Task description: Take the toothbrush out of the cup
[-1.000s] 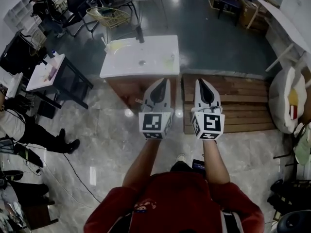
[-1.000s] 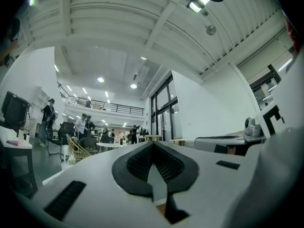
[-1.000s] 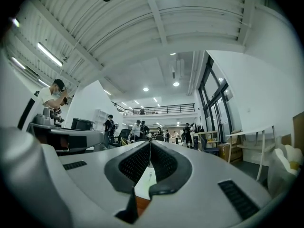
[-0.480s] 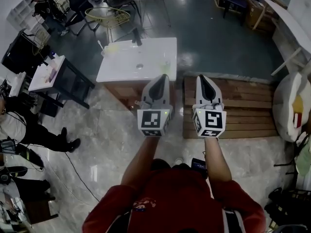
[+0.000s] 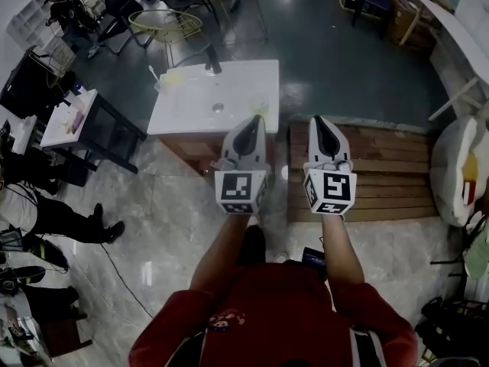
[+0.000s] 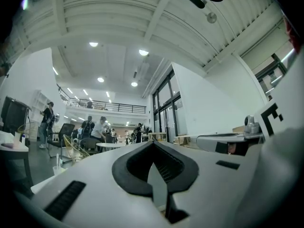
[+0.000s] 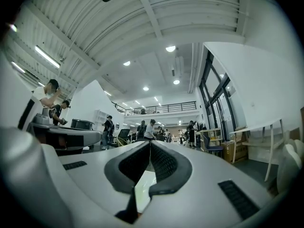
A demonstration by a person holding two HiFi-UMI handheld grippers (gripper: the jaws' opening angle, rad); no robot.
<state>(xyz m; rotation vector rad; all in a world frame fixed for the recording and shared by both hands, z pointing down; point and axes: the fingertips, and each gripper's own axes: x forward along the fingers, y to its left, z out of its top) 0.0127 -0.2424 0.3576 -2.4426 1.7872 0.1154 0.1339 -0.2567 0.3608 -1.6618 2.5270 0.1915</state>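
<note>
A white sink counter (image 5: 191,105) stands ahead of me. At its far left corner is a pale cup (image 5: 160,86) with a toothbrush (image 5: 153,75) sticking up out of it. The left gripper view shows the cup (image 6: 57,170) small and far at the lower left. My left gripper (image 5: 252,121) is held level and shut, with nothing in it, its tip at the counter's near edge. Beside it my right gripper (image 5: 319,121) is shut and empty too, over the floor right of the counter. Both sets of jaws meet tip to tip in the gripper views (image 6: 153,144) (image 7: 150,143).
A black faucet (image 5: 212,63) and a small clear cup (image 5: 265,102) are on the counter. A wooden pallet (image 5: 382,174) lies to its right, a dark side table (image 5: 84,121) to its left. People stand at the left (image 5: 46,212). A yellow wire chair (image 5: 164,25) is behind.
Both grippers have moved forward together toward the sink counter, staying shut and side by side. The counter now sits closer under their tips.
</note>
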